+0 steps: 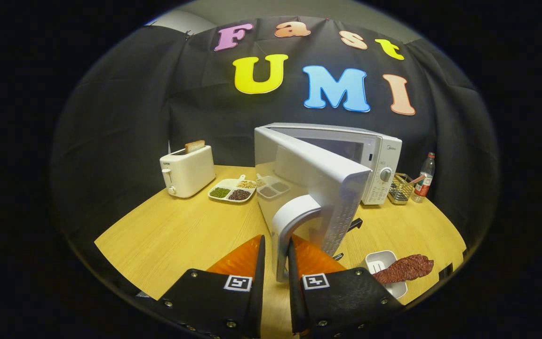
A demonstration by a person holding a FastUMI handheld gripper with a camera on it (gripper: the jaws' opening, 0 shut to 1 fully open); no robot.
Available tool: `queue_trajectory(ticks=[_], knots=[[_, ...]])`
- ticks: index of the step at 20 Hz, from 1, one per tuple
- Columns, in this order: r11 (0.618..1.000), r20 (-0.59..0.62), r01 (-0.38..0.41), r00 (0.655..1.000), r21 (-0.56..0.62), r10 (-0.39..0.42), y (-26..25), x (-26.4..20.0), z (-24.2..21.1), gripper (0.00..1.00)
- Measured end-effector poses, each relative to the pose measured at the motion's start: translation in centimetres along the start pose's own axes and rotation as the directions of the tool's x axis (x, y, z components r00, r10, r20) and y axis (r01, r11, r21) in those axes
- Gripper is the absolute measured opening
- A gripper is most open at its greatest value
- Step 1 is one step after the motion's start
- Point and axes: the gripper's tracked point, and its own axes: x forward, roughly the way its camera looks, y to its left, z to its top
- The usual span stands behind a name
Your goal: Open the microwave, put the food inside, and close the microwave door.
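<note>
The white microwave [379, 160] sits on the tabletop [181, 230] with its door [318, 183] swung wide. The fingers [276, 256] pinch the door's handle [290, 226]. The door hides most of the inside. Food [405, 267] lies in a dish [384, 263] just right of the door.

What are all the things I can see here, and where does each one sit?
Table: one, light wood, under everything.
Microwave: one, white, at the back of the table.
Microwave door: one, white, swung open toward the camera.
Door handle: one, white, between the fingers.
Toaster: one, white, left of the microwave, with a slice of bread in its slot.
Divided tray: one, white, beside the toaster, holding grains.
Wire basket: one, metal, right of the microwave.
Bottle: one, clear with a red label, beside the basket.
Dish: one, white, near right, with reddish-brown food on it.
Hand-held gripper: one, shut on the door handle.
</note>
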Motion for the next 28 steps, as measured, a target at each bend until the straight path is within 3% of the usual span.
queue_trajectory(ticks=[10, 13, 16, 21, 23, 24, 26, 28], knots=[[0.996, -0.045, -0.088, 0.995, -0.033, 0.087, 3.3, -1.0, -0.5, 0.25], [0.987, -0.050, -0.163, 0.986, -0.013, 0.162, 5.1, -2.3, -0.5, 0.25], [0.938, -0.071, -0.346, 0.936, -0.014, 0.344, 8.4, -3.8, -1.0, 0.25], [0.858, -0.055, -0.514, 0.856, 0.012, 0.514, 8.9, -8.0, 1.3, 0.25], [0.845, -0.016, -0.535, 0.845, -0.011, 0.535, 7.5, -9.4, 3.2, 0.31], [0.844, 0.008, -0.535, 0.844, -0.026, 0.535, 6.8, -9.7, 4.0, 0.55], [0.850, 0.058, -0.526, 0.848, -0.044, 0.528, 4.4, -10.2, 5.8, 0.80], [0.861, 0.083, -0.508, 0.857, -0.038, 0.509, 1.8, -10.3, 6.8, 0.92]])
